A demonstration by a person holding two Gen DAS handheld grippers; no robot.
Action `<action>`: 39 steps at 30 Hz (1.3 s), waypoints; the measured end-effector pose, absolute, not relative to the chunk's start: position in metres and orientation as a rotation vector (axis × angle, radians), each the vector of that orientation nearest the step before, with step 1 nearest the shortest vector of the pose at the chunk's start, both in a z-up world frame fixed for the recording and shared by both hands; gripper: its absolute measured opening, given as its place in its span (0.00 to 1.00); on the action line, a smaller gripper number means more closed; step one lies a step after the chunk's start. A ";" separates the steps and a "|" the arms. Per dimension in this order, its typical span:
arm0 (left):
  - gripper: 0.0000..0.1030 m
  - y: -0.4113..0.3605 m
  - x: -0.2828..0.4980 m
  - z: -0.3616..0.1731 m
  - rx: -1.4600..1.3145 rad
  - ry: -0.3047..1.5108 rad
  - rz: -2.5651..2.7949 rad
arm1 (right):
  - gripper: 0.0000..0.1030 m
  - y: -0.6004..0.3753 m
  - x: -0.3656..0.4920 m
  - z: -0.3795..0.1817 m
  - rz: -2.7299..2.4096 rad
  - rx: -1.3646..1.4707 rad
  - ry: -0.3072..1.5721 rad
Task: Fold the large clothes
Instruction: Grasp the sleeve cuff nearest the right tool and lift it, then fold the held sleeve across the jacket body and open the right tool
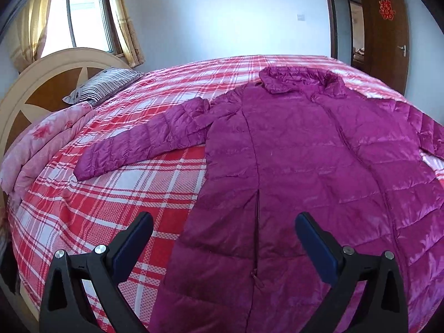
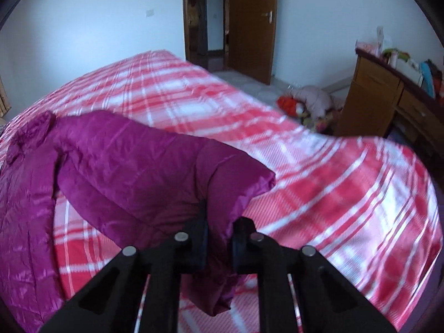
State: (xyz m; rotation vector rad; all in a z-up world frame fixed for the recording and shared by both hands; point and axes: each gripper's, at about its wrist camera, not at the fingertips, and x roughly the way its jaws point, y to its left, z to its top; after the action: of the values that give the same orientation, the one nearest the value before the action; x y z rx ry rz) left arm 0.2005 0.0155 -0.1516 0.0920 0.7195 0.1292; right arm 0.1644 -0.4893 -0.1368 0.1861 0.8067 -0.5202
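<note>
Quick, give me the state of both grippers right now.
Left gripper: open, holding nothing, above the lower part of the purple coat.
Right gripper: jaws shut on the coat's sleeve, lifting it off the plaid bedspread.

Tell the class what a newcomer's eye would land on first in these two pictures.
First, the shiny purple coat spread flat across the red plaid bedcover, one sleeve stretched toward the striped pillow. Next, the right claw pinching the other sleeve up off the bed, while the left claw hangs open over the coat's hem.
</note>
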 end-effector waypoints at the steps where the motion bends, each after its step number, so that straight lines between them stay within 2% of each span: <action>1: 0.99 0.017 0.199 -0.149 0.082 0.716 0.124 | 0.13 -0.491 0.167 -0.123 -0.530 0.163 0.783; 11: 0.99 0.023 0.193 -0.146 0.036 0.723 0.094 | 0.13 -0.420 0.210 -0.003 -0.517 -0.167 0.506; 16: 0.99 0.028 0.189 -0.147 0.017 0.727 0.086 | 0.12 -0.353 0.233 0.015 -0.421 -0.338 0.434; 22: 0.99 0.040 0.186 -0.148 0.004 0.729 0.093 | 0.12 -0.280 0.237 0.007 -0.296 -0.489 0.373; 28: 0.99 0.056 0.186 -0.149 -0.022 0.729 0.117 | 0.12 -0.220 0.253 -0.025 -0.186 -0.621 0.370; 39: 0.99 0.081 0.199 -0.153 -0.015 0.738 0.181 | 0.12 -0.136 0.289 -0.100 0.019 -0.618 0.468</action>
State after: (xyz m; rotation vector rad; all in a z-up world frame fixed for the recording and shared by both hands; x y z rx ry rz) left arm 0.1994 0.0811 -0.1531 -0.0149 0.7378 0.1806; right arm 0.2887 -0.1363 -0.0997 -0.6183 0.4684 0.0191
